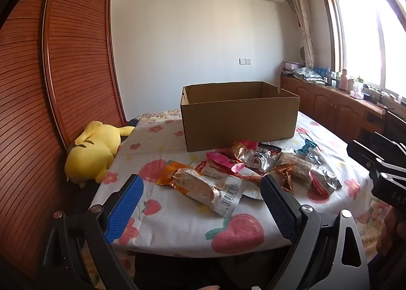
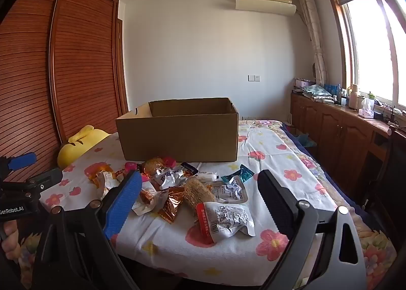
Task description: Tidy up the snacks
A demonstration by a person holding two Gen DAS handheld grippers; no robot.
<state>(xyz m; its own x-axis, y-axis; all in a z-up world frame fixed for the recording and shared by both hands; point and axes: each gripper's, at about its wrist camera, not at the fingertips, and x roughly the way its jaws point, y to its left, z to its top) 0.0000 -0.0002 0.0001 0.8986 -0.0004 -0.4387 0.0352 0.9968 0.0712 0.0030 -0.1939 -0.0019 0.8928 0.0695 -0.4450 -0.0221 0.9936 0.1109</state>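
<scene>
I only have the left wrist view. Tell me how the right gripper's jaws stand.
Observer: The right gripper has its jaws wide open, with nothing held between them.
Operator: Name the packet nearest it.
Observer: The red-and-silver packet, printed side up, at the pile's near edge.
Operator: Check beside the bed, right of the box.
Observer: Something teal lies off the bed's right edge, about level with the cardboard box. I cannot tell what it is.
</scene>
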